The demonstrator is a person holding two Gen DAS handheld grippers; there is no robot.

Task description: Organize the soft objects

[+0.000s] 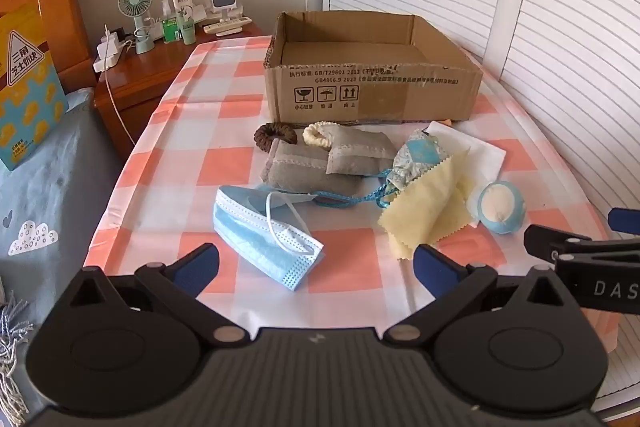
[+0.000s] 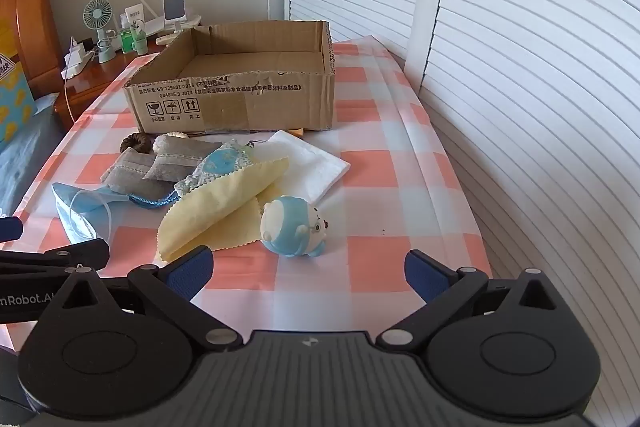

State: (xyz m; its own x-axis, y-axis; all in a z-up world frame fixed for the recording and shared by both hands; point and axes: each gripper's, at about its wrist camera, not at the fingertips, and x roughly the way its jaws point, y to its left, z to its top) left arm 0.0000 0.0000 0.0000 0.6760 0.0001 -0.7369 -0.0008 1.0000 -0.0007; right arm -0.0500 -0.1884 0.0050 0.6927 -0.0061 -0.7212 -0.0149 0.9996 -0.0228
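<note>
An open cardboard box (image 1: 372, 87) stands at the far side of the checked table; it also shows in the right wrist view (image 2: 236, 99). In front of it lie soft things: a blue face mask (image 1: 266, 233), grey sachets (image 1: 320, 161), a brown scrunchie (image 1: 275, 134), a yellow cloth (image 1: 424, 211) (image 2: 216, 207), a patterned pouch (image 1: 416, 157), a white pad (image 2: 312, 163) and a blue-and-white plush toy (image 1: 498, 205) (image 2: 294, 227). My left gripper (image 1: 316, 265) is open, just short of the mask. My right gripper (image 2: 308, 269) is open, just short of the plush toy.
The pink-and-white checked tablecloth (image 1: 208, 155) covers the table. A wooden nightstand (image 1: 136, 67) with a fan, bottles and chargers stands at the back left. White louvred doors (image 2: 520, 67) run along the right. A bed with grey bedding (image 1: 44, 187) lies left.
</note>
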